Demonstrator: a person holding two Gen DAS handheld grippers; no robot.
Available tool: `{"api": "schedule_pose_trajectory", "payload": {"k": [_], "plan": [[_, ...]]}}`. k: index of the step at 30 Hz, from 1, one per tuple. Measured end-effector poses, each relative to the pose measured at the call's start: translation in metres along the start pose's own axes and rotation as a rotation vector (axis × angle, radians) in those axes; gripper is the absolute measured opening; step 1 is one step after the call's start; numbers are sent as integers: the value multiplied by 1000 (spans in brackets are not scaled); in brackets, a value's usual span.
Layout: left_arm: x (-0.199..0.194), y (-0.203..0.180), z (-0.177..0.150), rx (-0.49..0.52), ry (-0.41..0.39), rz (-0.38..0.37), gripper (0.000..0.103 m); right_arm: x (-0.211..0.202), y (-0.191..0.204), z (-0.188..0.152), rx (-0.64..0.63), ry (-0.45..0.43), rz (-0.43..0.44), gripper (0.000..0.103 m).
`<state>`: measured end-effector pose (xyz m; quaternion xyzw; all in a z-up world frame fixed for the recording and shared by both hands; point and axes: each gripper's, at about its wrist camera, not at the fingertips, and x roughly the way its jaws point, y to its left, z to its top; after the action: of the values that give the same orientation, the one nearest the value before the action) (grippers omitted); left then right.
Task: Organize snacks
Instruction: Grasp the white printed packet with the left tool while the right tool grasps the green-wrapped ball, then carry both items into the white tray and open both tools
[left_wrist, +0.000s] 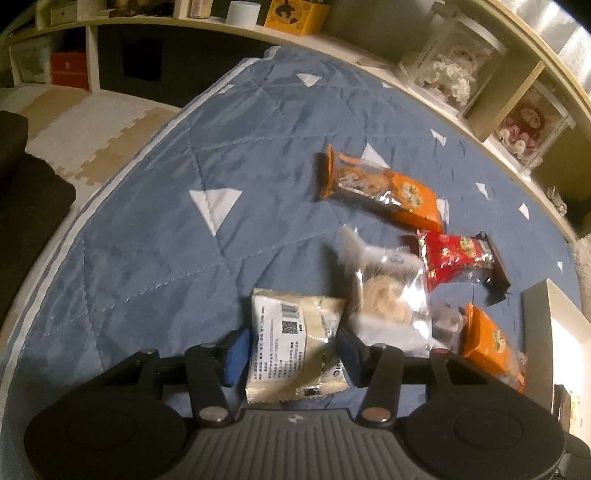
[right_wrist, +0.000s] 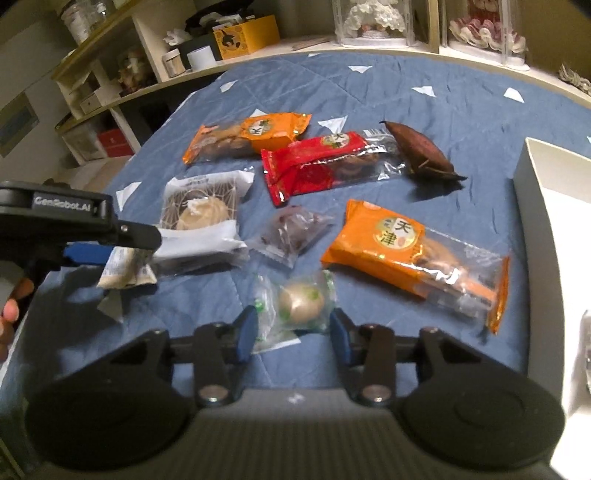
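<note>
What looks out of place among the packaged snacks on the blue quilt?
The dark reddish-brown sweet potato stands out: it lies bare on the blue quilt, touching the end of the red packet, while every other snack there is wrapped. Nothing looks spilled or torn.

White box (right_wrist: 546, 192) cut off at right edge.

Black gripper (right_wrist: 293, 334) frames, blue pads (right_wrist: 246, 334), silver screws, white "GenRobot.AI" lettering
</note>
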<state>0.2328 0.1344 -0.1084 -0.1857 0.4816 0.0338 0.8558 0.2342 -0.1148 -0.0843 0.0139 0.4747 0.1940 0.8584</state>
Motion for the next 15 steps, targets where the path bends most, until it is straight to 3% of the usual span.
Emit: {"api": "schedule_pose_trajectory", "payload": {"k": [10, 15], "plan": [[12, -9, -3, 44, -8, 52, 54, -20, 4, -4, 12, -10, 9, 48], [0, -11, -5, 36, -10, 80, 51, -25, 4, -6, 17, -10, 0, 47]]}}
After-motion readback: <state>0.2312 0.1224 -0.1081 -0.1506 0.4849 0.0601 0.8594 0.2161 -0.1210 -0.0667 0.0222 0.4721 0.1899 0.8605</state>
